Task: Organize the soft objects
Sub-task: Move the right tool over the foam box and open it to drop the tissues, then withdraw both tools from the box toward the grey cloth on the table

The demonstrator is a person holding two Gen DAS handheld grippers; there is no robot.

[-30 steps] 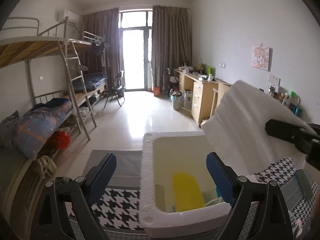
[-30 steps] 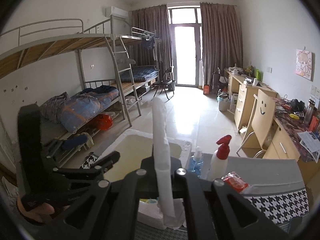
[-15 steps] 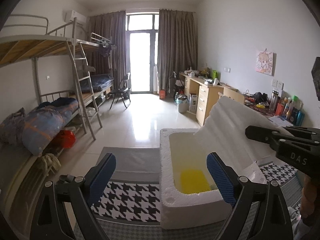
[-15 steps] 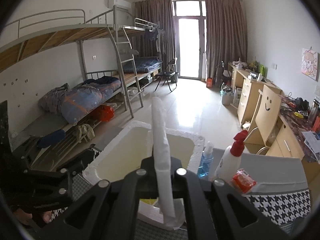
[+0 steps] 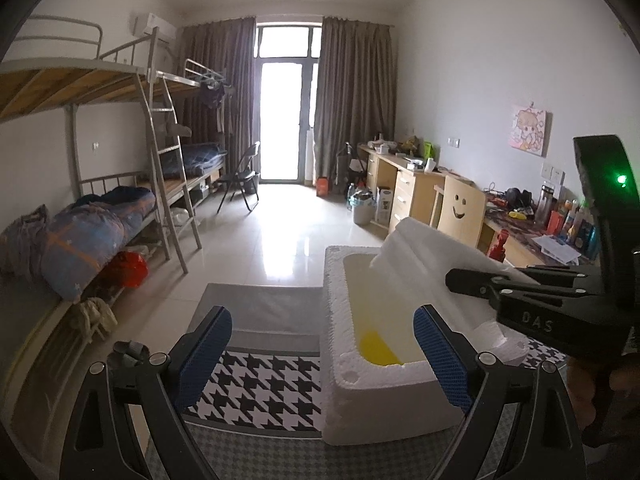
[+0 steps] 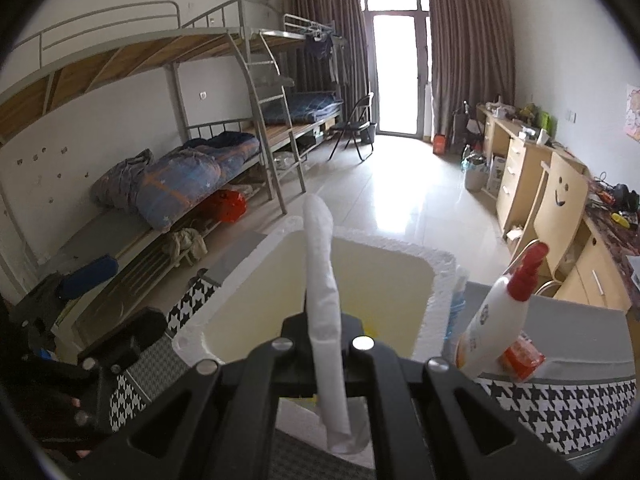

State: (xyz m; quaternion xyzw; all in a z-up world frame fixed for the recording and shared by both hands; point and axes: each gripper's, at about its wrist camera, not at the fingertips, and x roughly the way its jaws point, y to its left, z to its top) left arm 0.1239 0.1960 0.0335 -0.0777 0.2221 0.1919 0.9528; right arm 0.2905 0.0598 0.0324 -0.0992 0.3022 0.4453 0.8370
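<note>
Clamping a white foam sheet [image 6: 326, 320] edge-on between its closed fingers, the right tool [image 6: 325, 344] holds the sheet upright over the open white foam box [image 6: 438, 280]; from the left wrist view the same sheet [image 5: 424, 256] slants up from the box's right side, with the right tool [image 5: 520, 292] reaching in from the right edge. The left tool [image 5: 322, 354] is spread wide and holds nothing, its blue-padded fingers [image 5: 204, 348] framing the near left part of the foam box [image 5: 340, 344], which sits on a houndstooth cloth [image 5: 260, 384] covering the bench. Inside the box a yellow object [image 5: 378, 346] lies on the bottom. In the right wrist view a white spray bottle with a red nozzle [image 6: 500, 316] stands just beside the box's right wall, with a small red packet [image 6: 524, 358] near its base. Bunk beds [image 5: 120, 184] line the left wall.
</note>
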